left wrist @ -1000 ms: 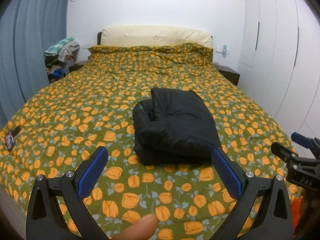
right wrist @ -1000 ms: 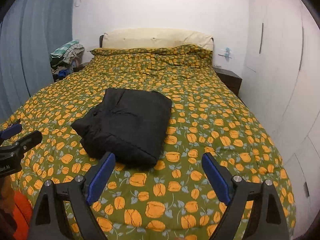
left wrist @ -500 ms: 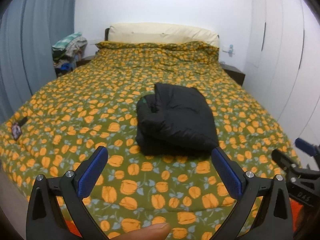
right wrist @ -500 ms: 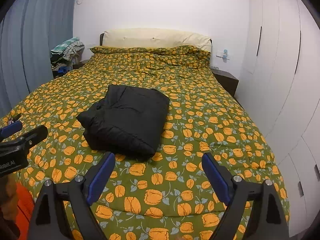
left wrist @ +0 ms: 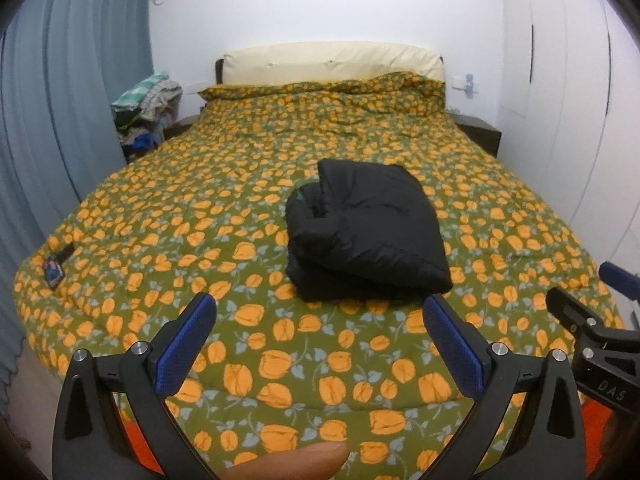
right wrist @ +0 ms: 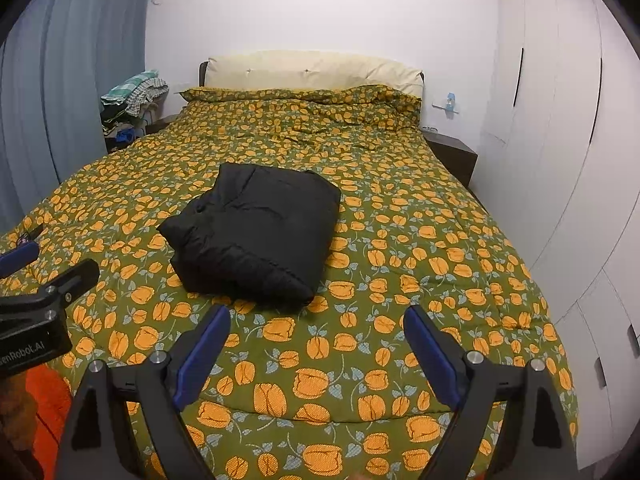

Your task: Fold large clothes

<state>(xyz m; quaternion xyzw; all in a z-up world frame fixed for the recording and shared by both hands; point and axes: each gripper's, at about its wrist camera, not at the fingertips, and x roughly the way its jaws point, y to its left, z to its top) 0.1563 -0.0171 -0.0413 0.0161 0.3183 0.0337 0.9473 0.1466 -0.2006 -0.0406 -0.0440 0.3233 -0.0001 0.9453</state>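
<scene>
Black jacket (left wrist: 366, 236) lies folded in compact bundle on flowered bedspread (left wrist: 208, 216), middle of bed, toward foot end. Left gripper (left wrist: 320, 320) spread wide, nothing between blue pads, clear of jacket. Right gripper (right wrist: 316, 328) likewise wide apart and empty, short of bundle. Fingertip (left wrist: 288, 460) at bottom edge.

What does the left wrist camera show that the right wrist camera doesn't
Only the left wrist view shows a fingertip at its bottom edge, a green lining patch in the jacket's fold, and the right gripper entering at the right. Only the right wrist view shows the left gripper entering at the left. Both show the folded black jacket lying on the floral bedspread, untouched, each camera's own jaws wide open with nothing between them, the clothes pile and the curtain.
</scene>
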